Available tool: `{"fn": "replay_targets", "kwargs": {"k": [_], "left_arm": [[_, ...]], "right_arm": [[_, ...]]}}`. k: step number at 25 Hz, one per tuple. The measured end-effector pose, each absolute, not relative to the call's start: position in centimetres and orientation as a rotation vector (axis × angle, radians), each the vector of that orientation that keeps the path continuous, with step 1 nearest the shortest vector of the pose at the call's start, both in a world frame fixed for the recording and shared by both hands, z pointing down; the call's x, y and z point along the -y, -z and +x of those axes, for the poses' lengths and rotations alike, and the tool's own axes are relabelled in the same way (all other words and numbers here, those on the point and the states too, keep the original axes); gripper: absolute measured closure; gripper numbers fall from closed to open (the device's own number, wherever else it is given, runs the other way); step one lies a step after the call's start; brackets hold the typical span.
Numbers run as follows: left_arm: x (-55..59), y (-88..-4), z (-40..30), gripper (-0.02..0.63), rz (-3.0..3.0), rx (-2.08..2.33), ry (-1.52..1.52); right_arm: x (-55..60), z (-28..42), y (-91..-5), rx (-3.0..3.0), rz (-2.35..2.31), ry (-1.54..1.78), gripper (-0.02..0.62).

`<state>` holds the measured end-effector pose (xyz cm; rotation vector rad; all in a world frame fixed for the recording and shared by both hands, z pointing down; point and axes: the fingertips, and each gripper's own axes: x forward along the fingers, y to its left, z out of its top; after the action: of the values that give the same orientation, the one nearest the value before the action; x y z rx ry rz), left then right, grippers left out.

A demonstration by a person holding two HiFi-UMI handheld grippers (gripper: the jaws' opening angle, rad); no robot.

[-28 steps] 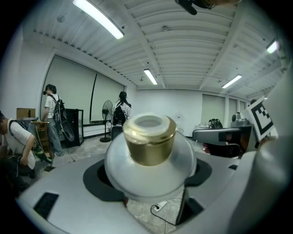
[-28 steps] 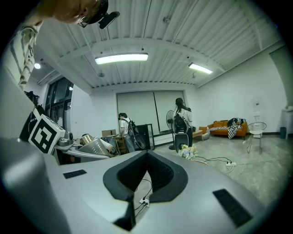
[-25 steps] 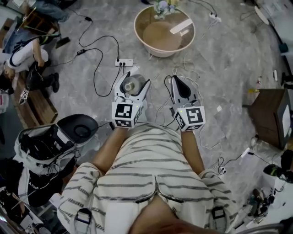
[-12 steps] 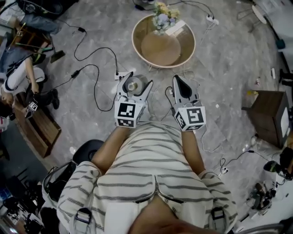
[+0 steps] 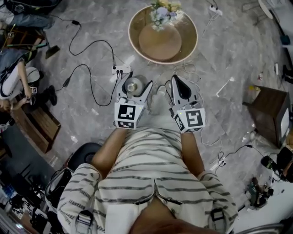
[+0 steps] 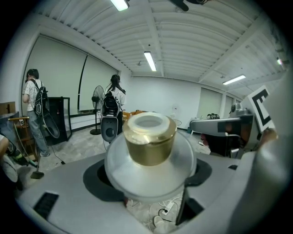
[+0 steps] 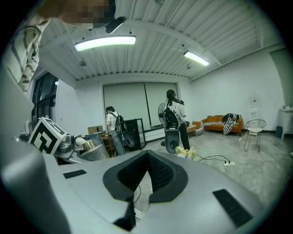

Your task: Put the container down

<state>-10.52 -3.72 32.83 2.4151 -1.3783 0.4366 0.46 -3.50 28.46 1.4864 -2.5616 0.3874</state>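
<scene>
My left gripper [image 5: 135,82] is shut on the container [image 5: 132,86], a frosted rounded jar with a gold neck. In the left gripper view the container [image 6: 137,176] fills the middle, its gold neck [image 6: 149,141] pointing away from the camera and both jaws pressing on its sides. It is carried in the air above the grey floor. Beside it on the right, my right gripper [image 5: 177,79] is level with the left one. The right gripper view shows the right gripper [image 7: 146,155] shut with nothing in it, and the container [image 7: 89,150] at the left.
A round tan table with a raised rim [image 5: 134,27] stands just ahead, with flowers [image 5: 162,10] at its far side. A white power strip [image 5: 121,69] and cables lie on the floor before it. A dark cabinet [image 5: 270,114] is at the right, people at the far left.
The floor has slid back under me and the round table has come nearer. Both grippers keep the same pose, and the left one still grips the container.
</scene>
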Motion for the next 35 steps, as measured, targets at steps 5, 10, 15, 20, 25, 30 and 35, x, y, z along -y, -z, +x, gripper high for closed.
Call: {"fn": "replay_targets", "kwargs": {"k": [5,10,15,20,25,30,35], "left_arm": [[6.5,-36.1,-8.9,0.275,2.389,1.413,-0.468],[10.6,-40.3,-6.5,0.275,2.381,1.447,-0.483],[13.5,-44.4,-5.3,0.275,2.333,1.468,-0.504],[15.8,-49.1,-4.8,0.275,2.292,1.481,-0.523],[17.5,-53.2,-4.5,0.275,2.270,1.485,-0.549],[19.3,-57.4,-3.5,0.275,2.284,1.465,-0.589],[20.8,-61.5,-2.6,0.275,2.292,1.443,-0.628]], "right_arm": [[6.6,1.8,-31.4,2.587,1.416,-0.393,0.586],[10.0,3.9,-36.1,2.588,1.363,-0.440,0.586],[12.3,4.8,-40.4,2.584,1.307,-0.500,0.586],[14.2,5.3,-44.7,2.570,1.280,-0.553,0.586],[15.1,5.2,-47.9,2.568,1.242,-0.570,0.586],[15.7,5.5,-51.2,2.547,1.253,-0.620,0.586],[15.1,5.7,-54.6,2.518,1.239,-0.654,0.586]]}}
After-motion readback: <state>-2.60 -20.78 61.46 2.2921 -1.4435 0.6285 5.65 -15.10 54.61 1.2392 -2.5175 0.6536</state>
